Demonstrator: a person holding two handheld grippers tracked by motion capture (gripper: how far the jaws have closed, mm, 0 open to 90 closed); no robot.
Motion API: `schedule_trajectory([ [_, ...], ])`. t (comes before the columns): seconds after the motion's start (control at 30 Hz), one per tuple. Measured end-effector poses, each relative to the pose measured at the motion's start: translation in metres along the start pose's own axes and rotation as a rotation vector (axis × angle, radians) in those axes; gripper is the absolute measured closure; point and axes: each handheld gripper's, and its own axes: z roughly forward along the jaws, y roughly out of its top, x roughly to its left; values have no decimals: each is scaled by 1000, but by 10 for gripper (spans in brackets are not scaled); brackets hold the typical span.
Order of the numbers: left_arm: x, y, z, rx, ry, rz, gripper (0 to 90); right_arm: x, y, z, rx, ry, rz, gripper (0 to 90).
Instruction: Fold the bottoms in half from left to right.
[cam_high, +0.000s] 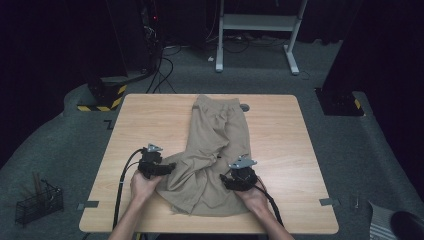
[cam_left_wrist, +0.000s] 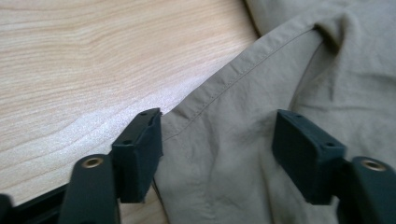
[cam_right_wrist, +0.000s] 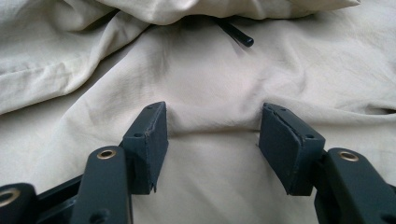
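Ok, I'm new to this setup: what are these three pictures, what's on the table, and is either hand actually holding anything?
There is no robot arm here. A person holds hand-held tongs in each hand. The high view looks down from above the person's side of the wooden table; the left tongs show at its left, the right tongs at its right. The other two pictures come from cameras riding on each tool, looking along its black jaws.

On the table lies a pair of beige trousers, crumpled at the near end. The left tongs stand open over the trousers' hemmed edge. The right tongs stand open with a low ridge of cloth between them. Neither is clamped on the fabric.
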Motion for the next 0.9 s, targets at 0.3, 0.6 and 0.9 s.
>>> schedule_trajectory([
  [0.3, 4, 6, 9, -43, 52, 52, 633, -7, 8, 10, -9, -26, 22, 418],
  [0.6, 13, 19, 17, -18, -40, 0, 900, -15, 21, 24, -10, -56, 48, 420],
  [0.9, -3, 29, -15, -144, -175, 31, 900, -15, 21, 24, -10, -56, 48, 420],
])
